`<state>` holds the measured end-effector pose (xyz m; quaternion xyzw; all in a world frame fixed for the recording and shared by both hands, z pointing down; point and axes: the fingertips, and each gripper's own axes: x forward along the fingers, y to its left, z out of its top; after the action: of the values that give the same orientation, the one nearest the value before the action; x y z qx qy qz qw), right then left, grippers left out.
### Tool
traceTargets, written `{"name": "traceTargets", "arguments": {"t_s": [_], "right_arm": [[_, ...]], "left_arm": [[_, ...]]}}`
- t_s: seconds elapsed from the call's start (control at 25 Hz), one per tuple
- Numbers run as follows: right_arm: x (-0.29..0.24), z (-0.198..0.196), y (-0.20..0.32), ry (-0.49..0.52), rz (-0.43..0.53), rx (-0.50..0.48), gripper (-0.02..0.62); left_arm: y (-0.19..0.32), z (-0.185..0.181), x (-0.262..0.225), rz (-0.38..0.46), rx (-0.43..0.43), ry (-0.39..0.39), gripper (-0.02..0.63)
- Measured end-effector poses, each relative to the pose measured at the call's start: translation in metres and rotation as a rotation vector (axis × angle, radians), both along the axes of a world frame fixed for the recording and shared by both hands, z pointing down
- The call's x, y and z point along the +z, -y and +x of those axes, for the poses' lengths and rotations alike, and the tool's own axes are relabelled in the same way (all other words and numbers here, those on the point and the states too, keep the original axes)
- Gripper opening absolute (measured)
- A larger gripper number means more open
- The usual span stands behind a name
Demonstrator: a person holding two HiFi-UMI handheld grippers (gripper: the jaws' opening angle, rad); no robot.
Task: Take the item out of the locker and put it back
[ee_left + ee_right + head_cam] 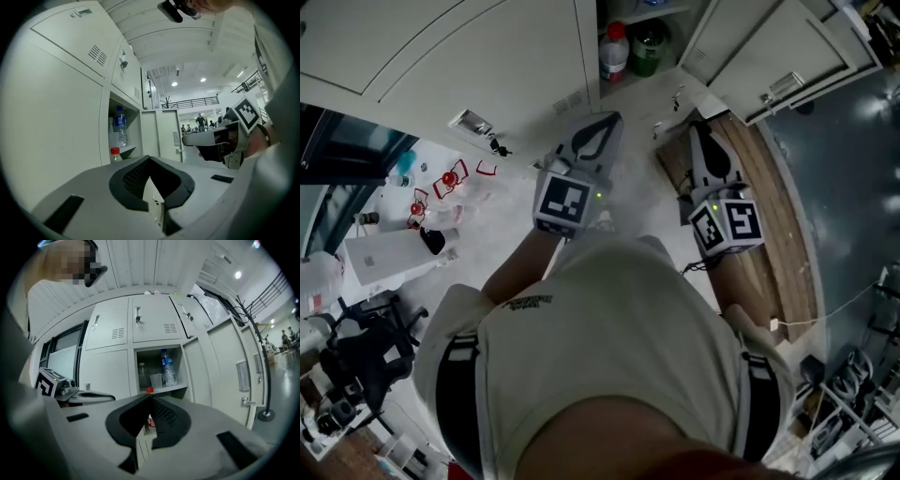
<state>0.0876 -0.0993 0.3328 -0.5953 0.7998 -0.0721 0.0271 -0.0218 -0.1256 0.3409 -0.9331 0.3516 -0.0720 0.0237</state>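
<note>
Nothing looks done yet. The water bottle (pixel 167 364) and a red-capped bottle (pixel 149 390) stand inside the open locker (pixel 154 356), ahead of both claws. The left claw (pixel 151 158) and right claw (pixel 150 397) are closed and empty. Reaching, taking out and putting back are all left to do.

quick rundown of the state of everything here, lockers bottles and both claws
locker compartment, open
upper locker door, shut
water bottle, upright on the shelf, capped
cup, upright beside it
red-capped bottle, upright below the shelf, capped
left claw, shut, empty
right claw, shut, empty
</note>
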Motion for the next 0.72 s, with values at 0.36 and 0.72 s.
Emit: {"name": "traceTargets", "arguments": {"t_s": [0.36, 0.72], "right_arm": [[-0.002, -0.006, 0.032, -0.004, 0.009, -0.008, 0.003], [0.003, 0.003, 0.047, -0.014, -0.012, -0.066, 0.003]], "left_arm": [[0.032, 0.002, -0.009, 0.019, 0.002, -0.032, 0.012], [0.041, 0.015, -0.006, -0.007, -0.047, -0.027, 0.014]]}}
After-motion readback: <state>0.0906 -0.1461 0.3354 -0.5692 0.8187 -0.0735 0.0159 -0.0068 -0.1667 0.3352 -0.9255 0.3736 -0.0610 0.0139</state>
